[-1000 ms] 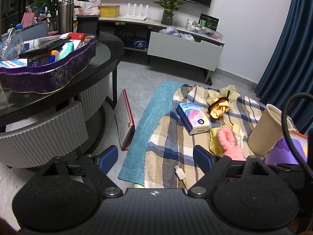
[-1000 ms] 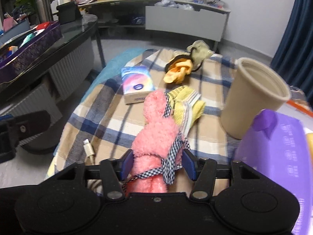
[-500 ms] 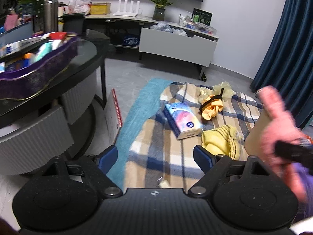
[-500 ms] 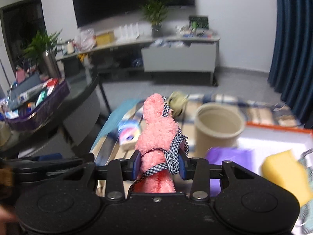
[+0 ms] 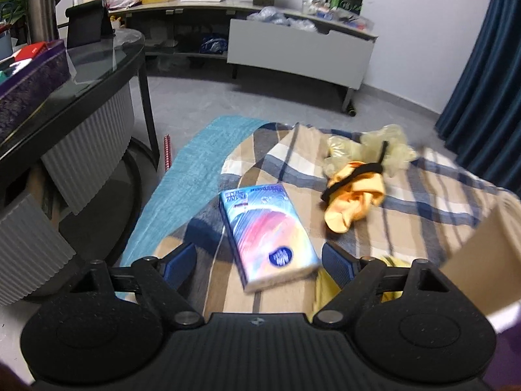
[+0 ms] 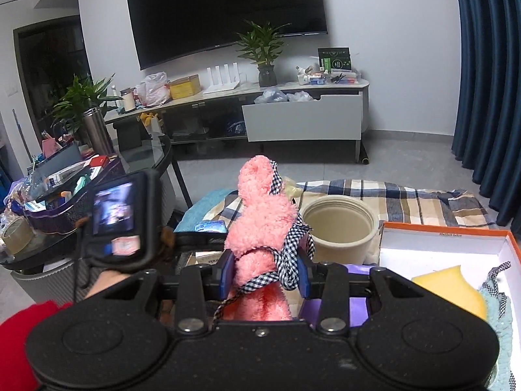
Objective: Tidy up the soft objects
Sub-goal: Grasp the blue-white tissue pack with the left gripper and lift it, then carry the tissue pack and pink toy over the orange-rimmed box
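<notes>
A fluffy pink cloth [image 6: 263,215] tied with a checked ribbon stands upright in my right gripper [image 6: 265,273], which is shut on it above the plaid blanket [image 6: 407,198]. Just behind it is a beige cup [image 6: 338,224]. My left gripper [image 5: 260,265] is open and hangs low over the blanket [image 5: 423,202]. A colourful tissue pack [image 5: 267,234] lies between its fingers, untouched by the pads. An orange cloth with a black band [image 5: 355,195] and pale yellow gloves [image 5: 368,150] lie further back. A yellow cloth [image 5: 325,290] shows by the right finger.
A white box with an orange rim [image 6: 443,247] at the right holds a yellow sponge [image 6: 446,290] and a light blue cloth [image 6: 498,312]. A glass table [image 5: 107,62] with a purple tray [image 5: 29,88] stands left. A teal mat [image 5: 195,179] adjoins the blanket. A red sleeve [image 6: 19,342] shows.
My right gripper closed on the pink cloth and lifted it off the blanket, tilting up toward the room. My left gripper moved forward and down until the tissue pack lay between its fingers.
</notes>
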`<state>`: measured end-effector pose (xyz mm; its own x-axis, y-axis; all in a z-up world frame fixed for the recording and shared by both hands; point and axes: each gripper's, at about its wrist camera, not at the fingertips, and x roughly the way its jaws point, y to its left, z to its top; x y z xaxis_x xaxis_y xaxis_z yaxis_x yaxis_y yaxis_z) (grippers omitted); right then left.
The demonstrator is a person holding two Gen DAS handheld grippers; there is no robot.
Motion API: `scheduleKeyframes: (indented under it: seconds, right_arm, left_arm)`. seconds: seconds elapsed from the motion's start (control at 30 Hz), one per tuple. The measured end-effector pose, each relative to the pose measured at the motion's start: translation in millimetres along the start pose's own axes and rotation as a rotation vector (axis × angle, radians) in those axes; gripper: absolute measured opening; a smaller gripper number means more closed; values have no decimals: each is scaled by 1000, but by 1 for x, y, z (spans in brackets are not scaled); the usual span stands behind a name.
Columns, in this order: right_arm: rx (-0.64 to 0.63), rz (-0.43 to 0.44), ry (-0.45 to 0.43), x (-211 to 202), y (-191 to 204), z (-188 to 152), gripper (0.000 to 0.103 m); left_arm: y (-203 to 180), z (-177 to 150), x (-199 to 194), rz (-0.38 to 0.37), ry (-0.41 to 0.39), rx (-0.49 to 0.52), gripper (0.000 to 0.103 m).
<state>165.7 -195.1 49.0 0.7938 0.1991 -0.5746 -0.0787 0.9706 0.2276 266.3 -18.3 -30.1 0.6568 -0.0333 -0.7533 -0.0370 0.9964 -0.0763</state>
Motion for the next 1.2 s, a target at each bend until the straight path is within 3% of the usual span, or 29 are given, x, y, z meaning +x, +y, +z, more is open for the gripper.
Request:
scheduleKeyframes:
  seconds: [0.2,0.27,0.3,0.33,0.4,0.6,0.73,0.93,1.2]
  right_arm:
    - [10,18,10,4,-4,-2,47]
    - [14,22,12,5,-4,-2,47]
    - [13,24,12,4,-4,-2,47]
    - [10,26,10,3,-4,-2,47]
    - [9,23,9,2,-4,-2,47]
    - [13,38,16,-1,-1,-3,47]
    - [1,53,25,-1,6,-5,47]
    - [9,74,49,-1,15,-8,47]
    - [10,74,36,-14,18,-5,47]
  left_arm:
    - [-6,9,22,56,16,31,88]
    - [-7,10,21,62,5,72,70]
    - [-8,10,18,72,-2,91,56]
    - [-7,11,16,76,-7,104,53]
    - [1,8,7,53,-3,103,53]
    - [20,-6,-40,99,-77,126,53]
    - [28,-13,-86,67,-128,116,53]
    - [17,-27,-141,-16,-187,108,53]
    - [-8,-36,-170,-62,-208,125,53]
